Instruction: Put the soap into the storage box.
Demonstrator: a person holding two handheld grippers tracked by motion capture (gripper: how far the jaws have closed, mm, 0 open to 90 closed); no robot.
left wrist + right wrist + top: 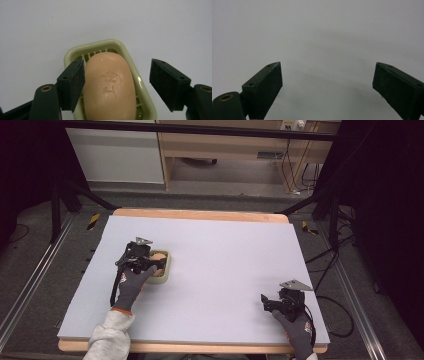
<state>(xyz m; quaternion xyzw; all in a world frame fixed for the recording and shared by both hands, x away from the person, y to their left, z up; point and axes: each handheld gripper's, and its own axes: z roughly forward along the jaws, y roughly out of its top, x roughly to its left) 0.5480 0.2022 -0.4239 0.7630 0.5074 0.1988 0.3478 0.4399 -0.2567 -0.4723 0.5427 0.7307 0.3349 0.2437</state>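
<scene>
soap bar [110,87], embossed characters, perhaps two, unreadable

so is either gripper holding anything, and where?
Nothing held. Left gripper is open around the soap in its dish; right gripper open over bare table.

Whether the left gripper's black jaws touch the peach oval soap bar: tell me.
Cannot tell: in the left gripper view, one open jaw of the left gripper sits at the soap bar edge; the other stands apart.
</scene>
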